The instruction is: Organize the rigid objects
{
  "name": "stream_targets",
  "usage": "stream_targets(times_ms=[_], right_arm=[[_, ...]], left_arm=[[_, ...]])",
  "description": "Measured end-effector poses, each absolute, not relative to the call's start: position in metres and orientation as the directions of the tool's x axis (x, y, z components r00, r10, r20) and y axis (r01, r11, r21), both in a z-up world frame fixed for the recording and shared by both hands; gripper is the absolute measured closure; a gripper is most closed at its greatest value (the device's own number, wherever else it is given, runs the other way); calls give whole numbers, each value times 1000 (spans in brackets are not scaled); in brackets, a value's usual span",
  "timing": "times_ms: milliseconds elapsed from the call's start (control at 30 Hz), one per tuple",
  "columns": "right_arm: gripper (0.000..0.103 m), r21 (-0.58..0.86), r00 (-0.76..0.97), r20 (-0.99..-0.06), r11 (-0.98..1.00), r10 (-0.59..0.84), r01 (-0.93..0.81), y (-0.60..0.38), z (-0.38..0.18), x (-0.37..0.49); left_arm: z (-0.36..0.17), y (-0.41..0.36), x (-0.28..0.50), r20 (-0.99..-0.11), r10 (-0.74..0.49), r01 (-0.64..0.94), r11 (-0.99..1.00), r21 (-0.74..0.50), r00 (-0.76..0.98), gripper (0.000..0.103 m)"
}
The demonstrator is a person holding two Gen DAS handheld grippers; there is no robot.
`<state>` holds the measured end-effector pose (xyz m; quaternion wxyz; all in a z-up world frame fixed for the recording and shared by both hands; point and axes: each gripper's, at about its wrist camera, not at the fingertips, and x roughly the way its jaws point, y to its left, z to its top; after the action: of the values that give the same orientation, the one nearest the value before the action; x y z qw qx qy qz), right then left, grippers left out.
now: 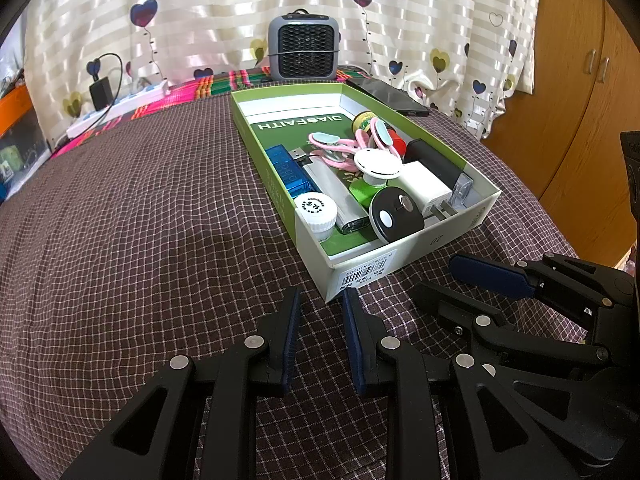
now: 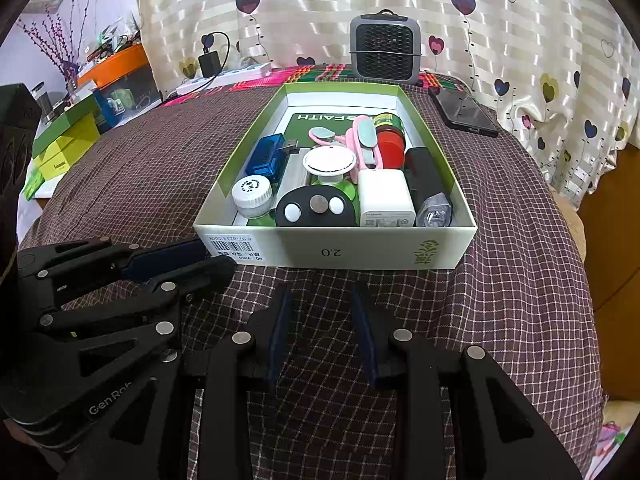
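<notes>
Right view alone shows yellow-green boxes (image 2: 68, 142).

Before you, a box (image 2: 336, 254) sits on the table (image 2: 520, 280), crowded with small objects. Inside, a charger (image 2: 384, 198) lies right of a round remote (image 2: 316, 210). Behind the box stands a fan (image 2: 386, 48); a phone (image 2: 464, 112) lies to its right.

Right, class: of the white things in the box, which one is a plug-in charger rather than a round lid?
The white charger block, square-edged with prongs at the near wall; the white bottle cap and white disc are round.
</notes>
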<state>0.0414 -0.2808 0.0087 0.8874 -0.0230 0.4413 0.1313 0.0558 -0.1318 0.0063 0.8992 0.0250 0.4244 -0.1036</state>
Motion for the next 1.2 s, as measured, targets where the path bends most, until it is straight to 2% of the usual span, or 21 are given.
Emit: stream_targets(times_ms=[1200], right_arm=[[71,69,578,-789,965,209,-255,-281,8,41]], left_arm=[[6,-129,56,-767,-176,208,977,-57,617,82]])
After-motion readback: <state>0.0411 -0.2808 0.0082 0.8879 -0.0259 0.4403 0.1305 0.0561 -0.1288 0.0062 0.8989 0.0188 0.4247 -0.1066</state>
